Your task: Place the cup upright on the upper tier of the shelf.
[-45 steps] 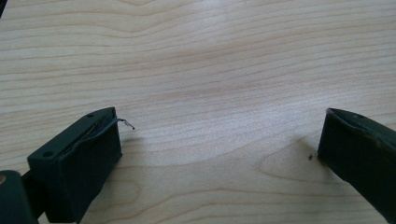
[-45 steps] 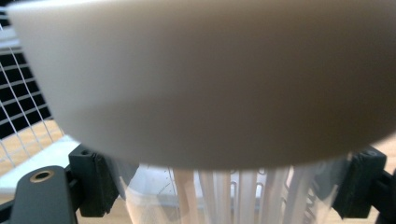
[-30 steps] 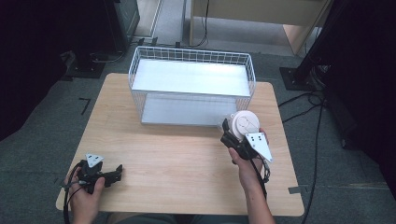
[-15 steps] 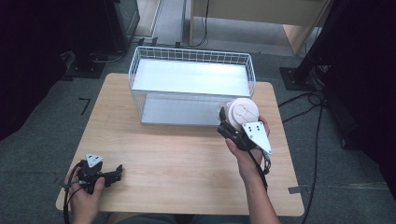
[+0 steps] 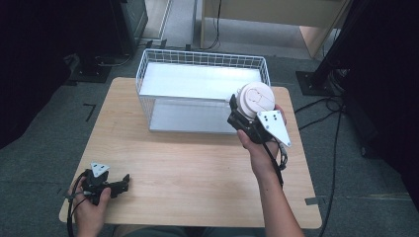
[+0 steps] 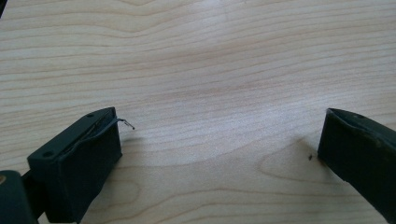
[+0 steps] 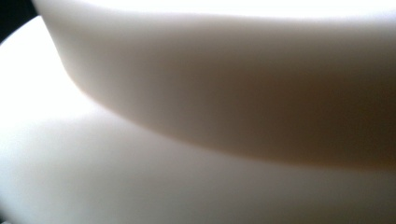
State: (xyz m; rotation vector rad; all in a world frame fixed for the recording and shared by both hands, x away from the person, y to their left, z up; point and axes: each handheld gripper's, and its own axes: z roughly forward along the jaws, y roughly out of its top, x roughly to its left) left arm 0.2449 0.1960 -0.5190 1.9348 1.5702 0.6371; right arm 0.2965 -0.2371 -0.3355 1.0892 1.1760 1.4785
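Note:
A white bowl [image 5: 255,98] is held in the air at the wire basket's [image 5: 202,58] front right corner, its foot ring facing the camera. My right gripper [image 5: 239,114] is shut on it; the jaws are mostly hidden behind the bowl. In the right gripper view the bowl [image 7: 210,116] is a blurred white surface very close to the lens. My left gripper [image 5: 121,183] rests on the wooden table [image 5: 188,163] at the front left. In the left gripper view it [image 6: 219,140] is open over bare wood, with nothing between the jaws.
The white wire basket stands at the back of the table, with a pale flat floor inside. Cables [image 5: 331,106] and a dark stand base [image 5: 316,81] lie on the floor to the right. A wooden cabinet [image 5: 276,12] stands beyond the table.
My right gripper has carried the bowl up and away from the person, toward the basket's front right corner. The left gripper has stayed where it was.

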